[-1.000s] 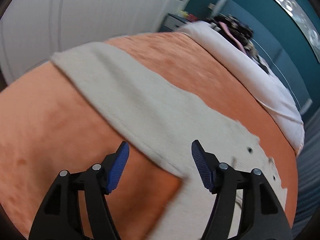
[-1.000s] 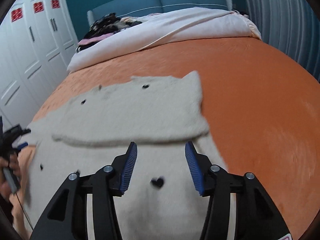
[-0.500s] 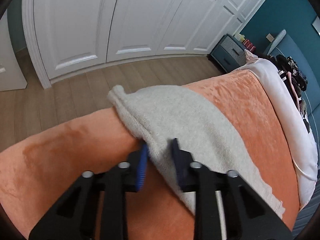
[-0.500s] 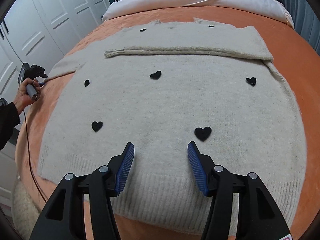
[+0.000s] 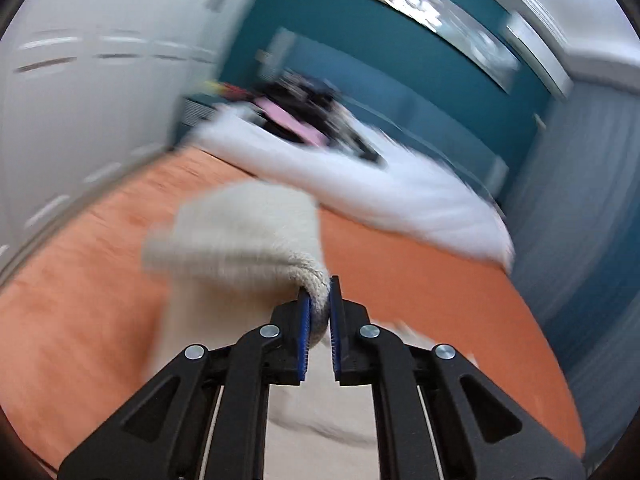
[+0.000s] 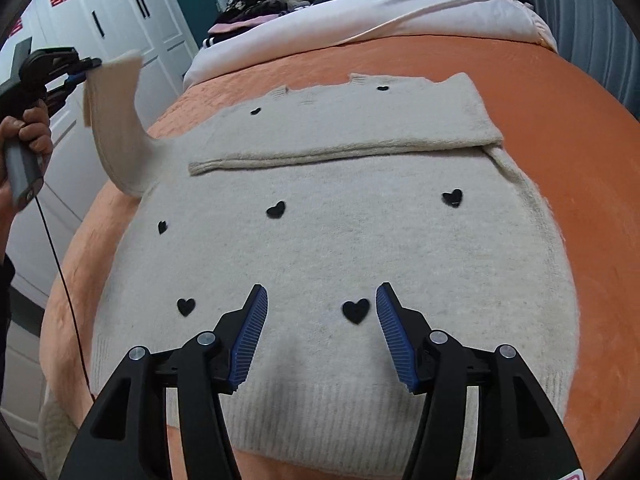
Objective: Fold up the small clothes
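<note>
Clamping the cream sweater's sleeve [image 5: 240,236], the left tool [image 5: 318,320] has its blue pads pressed onto the knit edge, with only cloth between them; half a second ago the sleeve lay flat on the orange bedspread [image 5: 420,280], and it is now raised clear of it; the left wrist view is blurred by motion. Seen from the right wrist, the left tool [image 6: 86,68] holds the sleeve [image 6: 116,128] up beside the white wardrobe doors [image 6: 120,12], the cloth curving down to the sweater's shoulder. The sweater [image 6: 340,248] lies spread on the bedspread [image 6: 560,128], black hearts showing, its other sleeve already folded across the chest. The right tool [image 6: 320,332] hangs over the hem, wide open and empty, much as before; a white duvet [image 6: 380,12] lies beyond.
</note>
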Tool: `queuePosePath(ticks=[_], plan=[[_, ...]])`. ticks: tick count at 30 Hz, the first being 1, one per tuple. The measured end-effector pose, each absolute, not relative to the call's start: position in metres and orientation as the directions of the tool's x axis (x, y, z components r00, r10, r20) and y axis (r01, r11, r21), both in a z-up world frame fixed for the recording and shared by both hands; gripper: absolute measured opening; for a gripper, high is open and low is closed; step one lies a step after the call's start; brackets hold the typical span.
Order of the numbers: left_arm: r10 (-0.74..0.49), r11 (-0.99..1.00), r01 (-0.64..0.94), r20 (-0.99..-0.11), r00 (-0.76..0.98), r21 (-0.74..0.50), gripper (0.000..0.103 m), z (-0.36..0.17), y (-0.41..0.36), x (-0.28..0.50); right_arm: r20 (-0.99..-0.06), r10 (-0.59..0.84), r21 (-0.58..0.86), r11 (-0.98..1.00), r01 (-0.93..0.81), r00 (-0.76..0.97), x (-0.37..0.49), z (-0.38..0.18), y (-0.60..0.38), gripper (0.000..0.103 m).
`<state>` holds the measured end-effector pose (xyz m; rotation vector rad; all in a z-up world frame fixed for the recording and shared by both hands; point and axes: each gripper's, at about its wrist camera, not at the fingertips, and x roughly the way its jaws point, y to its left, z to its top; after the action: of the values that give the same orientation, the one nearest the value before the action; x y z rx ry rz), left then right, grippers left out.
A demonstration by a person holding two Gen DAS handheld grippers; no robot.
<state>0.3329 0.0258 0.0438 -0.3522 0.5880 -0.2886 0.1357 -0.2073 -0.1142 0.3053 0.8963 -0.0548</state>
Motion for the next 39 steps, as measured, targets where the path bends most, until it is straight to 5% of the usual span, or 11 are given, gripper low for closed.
queuePosePath(ticks=[3,7,10,16,26,29,31,39], plan=[[-0.416,0.907,0.247,-0.621,0.664,-0.342,0.012,-0.017,-0.061,0.309,-0.784,0.063,0.264,0.934,0.241,0.617,0.135,-0.121,-0.239,0.061],[-0.325,0.945,0.169,-0.734,0.597,-0.280,0.014,-0.074,-0.079,0.287,-0.757,0.056,0.290,0.921,0.258,0.651,0.144,-0.110,-0.271,0.064],[-0.223,0.972,0.080,-0.765,0.604,-0.220,0.022,-0.084,-0.060,0.285,-0.733,0.072,0.288,0.934,0.213,0.676,0.174,-0.102,-0.283,0.069],[-0.101,0.985,-0.053,-0.797,0.596,-0.164,0.022,-0.088,-0.008,0.285,-0.734,0.109,0.355,0.903,0.242,0.670,0.247,-0.117,-0.298,0.069],[-0.031,0.984,-0.126,-0.810,0.586,-0.129,0.022,-0.099,0.030,0.280,-0.746,0.161,0.431,0.857,0.284,0.647,0.309,-0.146,-0.291,0.070],[-0.028,0.979,-0.149,-0.815,0.578,-0.139,0.022,-0.103,0.035,0.283,-0.765,0.146,0.392,0.878,0.273,0.627,0.321,-0.151,-0.283,0.045],[-0.024,0.977,-0.160,-0.820,0.571,-0.140,0.022,-0.105,0.036,0.287,-0.761,0.174,0.409,0.877,0.253,0.625,0.328,-0.148,-0.282,0.010],[0.002,0.977,-0.174,-0.814,0.581,-0.121,0.022,-0.098,0.039,0.295,-0.548,0.186,0.395,0.917,0.057,0.815,0.318,-0.051,-0.270,0.009]])
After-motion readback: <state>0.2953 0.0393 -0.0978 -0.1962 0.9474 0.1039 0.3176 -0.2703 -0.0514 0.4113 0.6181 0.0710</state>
